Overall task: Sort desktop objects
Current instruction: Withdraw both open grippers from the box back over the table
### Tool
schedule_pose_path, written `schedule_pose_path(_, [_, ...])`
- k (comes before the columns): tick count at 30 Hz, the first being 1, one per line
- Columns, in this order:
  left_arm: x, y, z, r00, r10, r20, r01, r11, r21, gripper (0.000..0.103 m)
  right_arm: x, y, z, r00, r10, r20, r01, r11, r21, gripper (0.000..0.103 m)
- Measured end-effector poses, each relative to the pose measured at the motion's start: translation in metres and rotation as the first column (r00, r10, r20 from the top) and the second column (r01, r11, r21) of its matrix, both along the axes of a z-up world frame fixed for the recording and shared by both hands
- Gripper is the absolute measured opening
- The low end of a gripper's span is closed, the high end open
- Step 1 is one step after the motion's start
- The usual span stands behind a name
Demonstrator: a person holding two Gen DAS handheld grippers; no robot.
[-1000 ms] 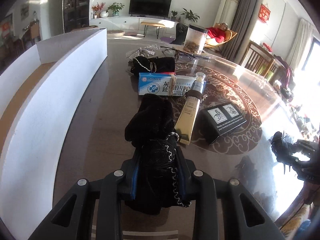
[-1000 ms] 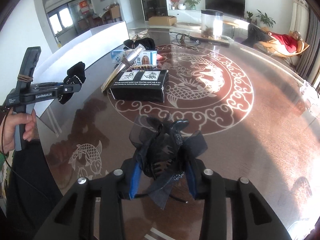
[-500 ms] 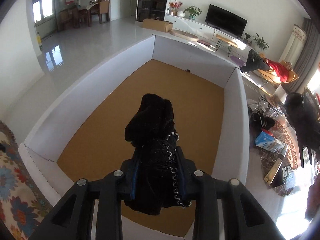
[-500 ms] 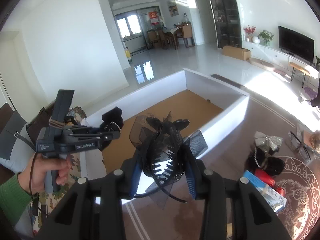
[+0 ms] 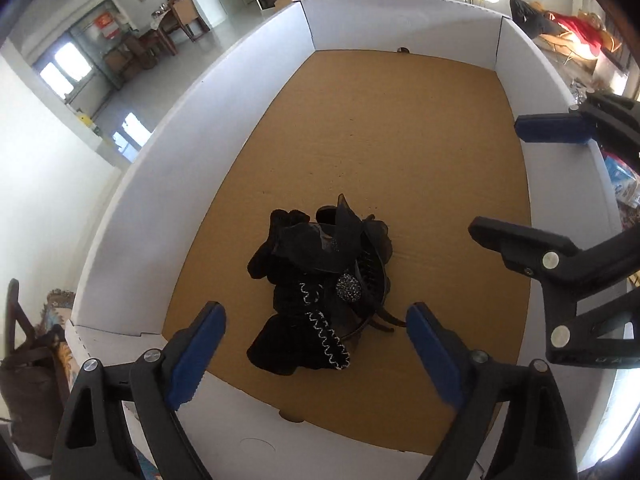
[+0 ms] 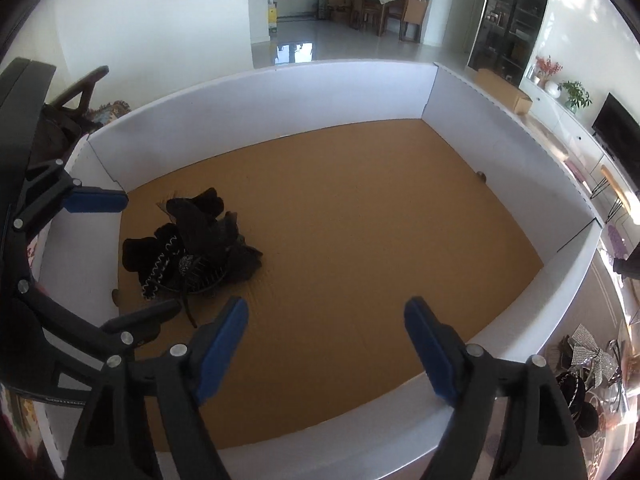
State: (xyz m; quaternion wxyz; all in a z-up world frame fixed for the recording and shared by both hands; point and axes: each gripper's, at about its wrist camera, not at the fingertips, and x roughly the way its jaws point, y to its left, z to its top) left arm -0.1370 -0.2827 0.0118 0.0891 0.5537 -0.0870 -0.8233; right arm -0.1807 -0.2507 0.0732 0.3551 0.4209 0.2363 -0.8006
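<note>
A large white box with a brown cardboard floor (image 5: 384, 128) fills both views (image 6: 360, 208). A black velvet scrunchie with white trim (image 5: 296, 320) and a black bow hair claw (image 5: 352, 264) lie piled together on its floor, also in the right wrist view (image 6: 188, 248). My left gripper (image 5: 316, 356) is open and empty just above the pile. My right gripper (image 6: 326, 346) is open and empty over the box floor, to the right of the pile. Each gripper shows in the other's view, the right (image 5: 560, 184) and the left (image 6: 80, 248).
The white box walls (image 6: 280, 92) rise around the floor. Outside the right wall, on the table, lie a silver bow and black hair items (image 6: 584, 364) and a blue medicine box (image 5: 624, 188). A patterned cushion (image 5: 56, 312) sits beyond the near left corner.
Both grippers moved over the box and opened. The scrunchie and the bow claw left the jaws and now lie together on the box floor.
</note>
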Motion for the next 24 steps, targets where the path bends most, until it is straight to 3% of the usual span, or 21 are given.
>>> schedule_pose_path(4, [-0.001, 0.005, -0.004, 1.000, -0.019, 0.013, 0.019, 0.999, -0.028, 0.092, 0.001, 0.006, -0.004, 1.000, 0.022, -0.009, -0.022, 0.998, 0.054, 0.079])
schedule_pose_path(6, [0.002, 0.006, -0.004, 1.000, -0.016, 0.017, 0.016, 1.000, 0.025, 0.090, 0.001, 0.009, -0.003, 1.000, 0.024, 0.006, -0.024, 0.998, 0.061, 0.079])
schedule_pose_path(11, [0.013, 0.016, 0.005, 0.998, -0.028, -0.057, 0.029, 1.000, 0.011, 0.090, 0.010, 0.022, -0.002, 0.999, 0.042, -0.014, -0.041, 0.997, 0.066, 0.078])
schedule_pose_path(14, [0.035, 0.017, 0.030, 0.983, 0.019, -0.183, -0.014, 1.000, 0.026, 0.090, 0.015, 0.049, 0.019, 0.998, -0.019, -0.065, 0.013, 0.995, -0.097, 0.081])
schedule_pose_path(15, [0.050, 0.015, 0.045, 0.967, 0.033, -0.254, -0.021, 0.999, 0.048, 0.090, 0.020, 0.064, 0.030, 0.995, -0.048, -0.090, 0.033, 0.987, -0.160, 0.083])
schedule_pose_path(16, [0.066, 0.012, 0.060, 0.947, 0.046, -0.319, -0.025, 0.997, 0.071, 0.091, 0.026, 0.078, 0.041, 0.992, -0.073, -0.099, 0.051, 0.976, -0.211, 0.093])
schedule_pose_path(17, [0.084, 0.007, 0.074, 0.921, 0.066, -0.384, -0.033, 0.995, 0.092, 0.099, 0.035, 0.093, 0.051, 0.990, -0.098, -0.100, 0.070, 0.965, -0.253, 0.101])
schedule_pose_path(19, [0.109, -0.003, 0.096, 0.872, 0.128, -0.473, -0.069, 0.988, 0.140, 0.103, 0.057, 0.112, 0.074, 0.989, -0.109, -0.097, 0.074, 0.946, -0.316, 0.103])
schedule_pose_path(20, [0.117, -0.007, 0.103, 0.864, 0.157, -0.478, -0.076, 0.980, 0.184, 0.103, 0.070, 0.113, 0.086, 0.993, -0.086, -0.083, 0.054, 0.942, -0.330, 0.103])
schedule_pose_path(22, [0.123, 0.000, 0.112, 0.875, 0.164, -0.456, -0.040, 0.962, 0.269, 0.103, 0.097, 0.123, 0.104, 0.996, -0.063, -0.069, 0.035, 0.935, -0.352, 0.103])
schedule_pose_path(24, [0.131, 0.027, 0.118, 0.887, 0.113, -0.448, 0.025, 0.956, 0.291, 0.103, 0.120, 0.147, 0.112, 0.990, -0.099, -0.095, 0.056, 0.924, -0.378, 0.103])
